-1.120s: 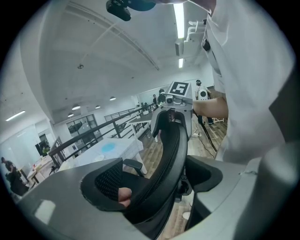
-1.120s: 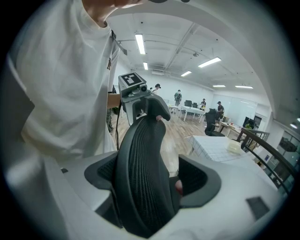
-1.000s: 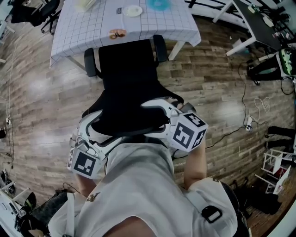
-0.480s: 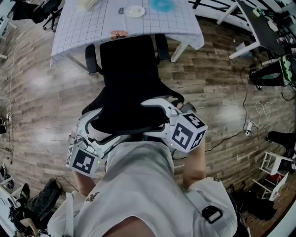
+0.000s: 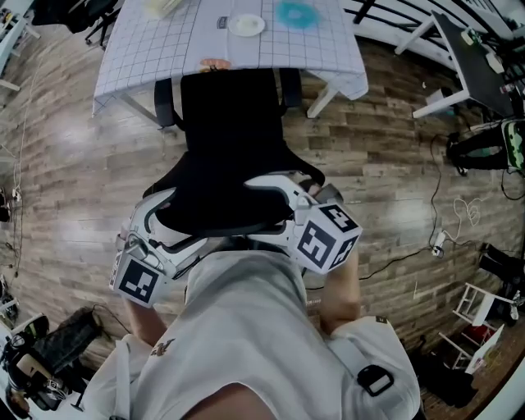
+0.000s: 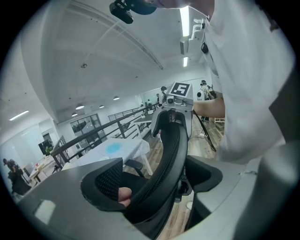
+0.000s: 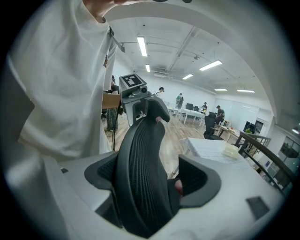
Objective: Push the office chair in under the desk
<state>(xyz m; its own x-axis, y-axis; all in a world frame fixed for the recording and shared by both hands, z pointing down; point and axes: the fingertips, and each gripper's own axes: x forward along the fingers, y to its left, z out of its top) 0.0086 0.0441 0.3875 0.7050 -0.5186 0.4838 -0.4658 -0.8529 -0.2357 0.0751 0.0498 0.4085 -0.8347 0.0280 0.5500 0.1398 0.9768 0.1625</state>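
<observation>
The desk (image 5: 148, 49), draped in a checked tablecloth (image 5: 328, 57), sits higher in the head view than it did a second ago, and its near edge now covers the front of the seat of the office chair (image 5: 234, 139). A second ago that edge only met the seat. The chair has rolled forward, so the push looks well under way but not finished: both armrests (image 5: 166, 102) are still mostly outside the near edge.

The left gripper (image 6: 154, 187) and right gripper (image 7: 150, 187) each clamp the top rim of the backrest (image 7: 140, 159), one near each end. The jaws are held apart only by the thickness of the rim.

A white plate (image 5: 246, 25) lies near the desk's far edge.

The chair's base is hidden under the seat and the person's shirt (image 5: 246, 344). How far the seat reaches beneath the cloth is probably not far, but I cannot tell for certain.
</observation>
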